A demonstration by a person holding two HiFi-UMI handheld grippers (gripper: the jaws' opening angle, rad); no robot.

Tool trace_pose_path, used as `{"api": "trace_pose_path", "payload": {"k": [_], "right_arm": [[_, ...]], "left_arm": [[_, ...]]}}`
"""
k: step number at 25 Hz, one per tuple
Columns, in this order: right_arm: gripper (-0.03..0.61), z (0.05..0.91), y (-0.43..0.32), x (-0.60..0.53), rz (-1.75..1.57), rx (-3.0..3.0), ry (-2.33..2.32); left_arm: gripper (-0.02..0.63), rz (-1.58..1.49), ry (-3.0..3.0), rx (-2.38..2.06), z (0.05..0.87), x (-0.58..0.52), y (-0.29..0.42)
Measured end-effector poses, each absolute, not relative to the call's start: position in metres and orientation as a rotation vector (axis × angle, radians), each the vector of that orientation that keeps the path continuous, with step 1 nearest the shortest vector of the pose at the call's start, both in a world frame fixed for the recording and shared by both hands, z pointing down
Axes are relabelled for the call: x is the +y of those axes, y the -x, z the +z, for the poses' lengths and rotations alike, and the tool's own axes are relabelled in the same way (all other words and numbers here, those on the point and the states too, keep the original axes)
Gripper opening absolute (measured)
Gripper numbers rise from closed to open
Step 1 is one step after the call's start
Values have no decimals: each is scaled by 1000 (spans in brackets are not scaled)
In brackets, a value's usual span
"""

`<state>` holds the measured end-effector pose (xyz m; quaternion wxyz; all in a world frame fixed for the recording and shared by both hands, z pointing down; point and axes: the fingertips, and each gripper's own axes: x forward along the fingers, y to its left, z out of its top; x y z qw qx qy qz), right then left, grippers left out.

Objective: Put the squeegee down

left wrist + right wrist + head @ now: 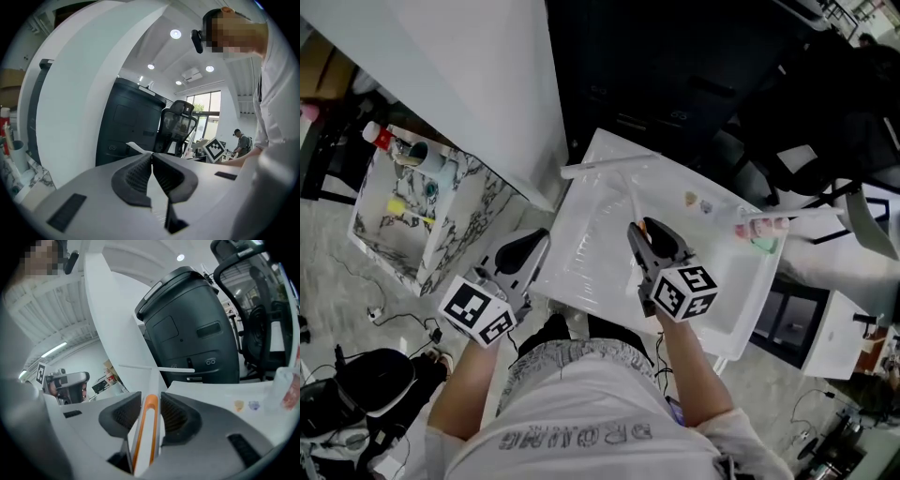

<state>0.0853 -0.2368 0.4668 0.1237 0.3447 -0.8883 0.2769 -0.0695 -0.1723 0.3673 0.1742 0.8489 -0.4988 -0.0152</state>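
The squeegee (605,166) is white, with a long thin blade across the far end of its handle. My right gripper (649,234) is shut on the handle over the white table (581,272). In the right gripper view the handle (148,427), white with an orange edge, runs between the two dark pads up to the blade (154,368). Whether the blade touches the table I cannot tell. My left gripper (530,248) hangs at the table's left edge, its jaws (152,157) pressed together with nothing between them.
A pink-and-white spray bottle (759,228) lies at the table's right side near two small stickers (698,202). A big dark bin (192,319) stands behind the table, and a white slanted panel (469,84) to its left. A marbled box (412,206) with bottles stands on the floor at left.
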Motion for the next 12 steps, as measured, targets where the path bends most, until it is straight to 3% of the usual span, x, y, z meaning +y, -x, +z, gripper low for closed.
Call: {"api": "trace_pose_path", "payload": {"k": [12], "right_arm": [[140, 504, -76, -282, 695, -2541, -944]], "left_arm": [[28, -25, -2320, -1483, 397, -198, 76]]}}
